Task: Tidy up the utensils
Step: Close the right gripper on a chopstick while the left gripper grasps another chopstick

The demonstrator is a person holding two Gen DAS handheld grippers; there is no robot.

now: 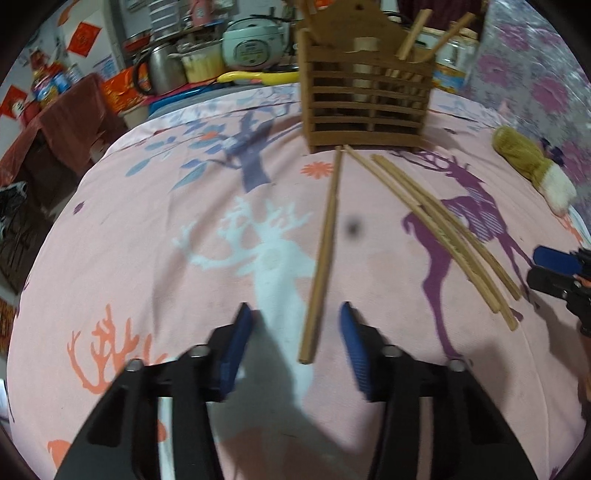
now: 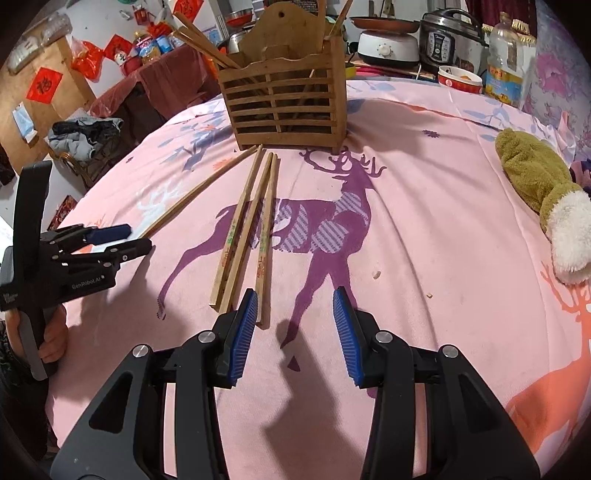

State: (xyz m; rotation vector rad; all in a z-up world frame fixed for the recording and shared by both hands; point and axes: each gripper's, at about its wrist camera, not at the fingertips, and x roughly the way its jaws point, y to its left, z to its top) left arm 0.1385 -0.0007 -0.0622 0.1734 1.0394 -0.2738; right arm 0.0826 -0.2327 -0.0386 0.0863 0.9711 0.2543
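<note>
A slatted wooden utensil holder (image 1: 367,99) stands at the far side of the pink cloth and holds a few chopsticks; it also shows in the right wrist view (image 2: 286,107). One loose chopstick (image 1: 323,254) lies in front of my open left gripper (image 1: 295,314), its near end between the blue pads, not gripped. Three more chopsticks (image 1: 447,229) lie to the right, and show in the right wrist view (image 2: 245,232). My right gripper (image 2: 293,299) is open and empty, its left pad (image 2: 245,325) just beside the near end of the nearest chopstick. The left gripper also shows at the left of the right wrist view (image 2: 129,238).
A green and white plush toy (image 2: 543,192) lies at the right edge of the bed-like surface (image 2: 424,221). Rice cookers (image 2: 450,33), a bowl and an oil bottle (image 2: 504,62) stand behind. Clothes and boxes lie off the left edge.
</note>
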